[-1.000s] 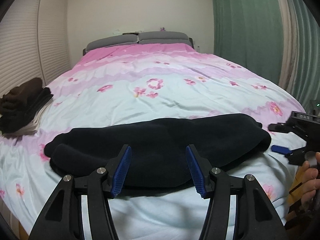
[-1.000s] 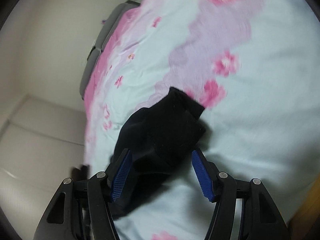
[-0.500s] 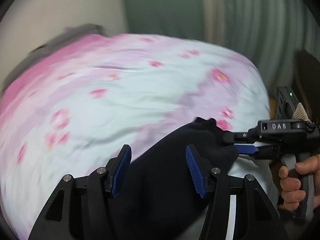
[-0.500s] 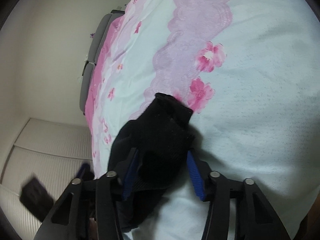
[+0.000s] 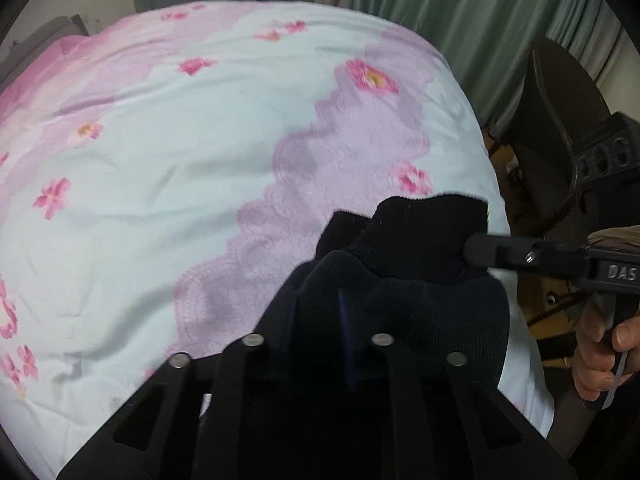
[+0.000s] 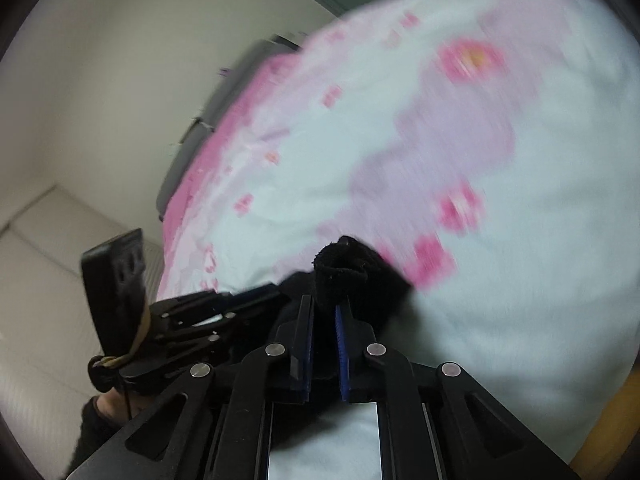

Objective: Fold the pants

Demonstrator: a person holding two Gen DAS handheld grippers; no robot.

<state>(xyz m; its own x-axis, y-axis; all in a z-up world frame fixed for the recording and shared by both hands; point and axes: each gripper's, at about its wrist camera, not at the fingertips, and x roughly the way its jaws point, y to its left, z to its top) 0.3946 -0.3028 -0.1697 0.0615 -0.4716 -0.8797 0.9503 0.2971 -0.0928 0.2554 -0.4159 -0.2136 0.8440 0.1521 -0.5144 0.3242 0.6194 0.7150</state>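
Note:
The black pants [image 5: 420,264] lie bunched at the near right edge of the floral bed. My left gripper [image 5: 320,312] is shut on the pants' end, with cloth draped over its fingers. My right gripper [image 5: 472,250] comes in from the right and pinches the same end a little farther along. In the right wrist view my right gripper [image 6: 323,320] is shut on a raised fold of the pants [image 6: 352,276], and my left gripper [image 6: 256,296] grips the cloth just to its left.
The bed [image 5: 200,140] with its pink and pale blue floral cover fills both views. Green curtains [image 5: 460,12] hang behind it. A dark chair [image 5: 560,152] stands at the right of the bed. A grey headboard [image 6: 208,136] and a white wall lie at the far end.
Both grippers have closed on the right end of the pants; a second ago both were open. The left gripper has swung right, toward the right gripper.

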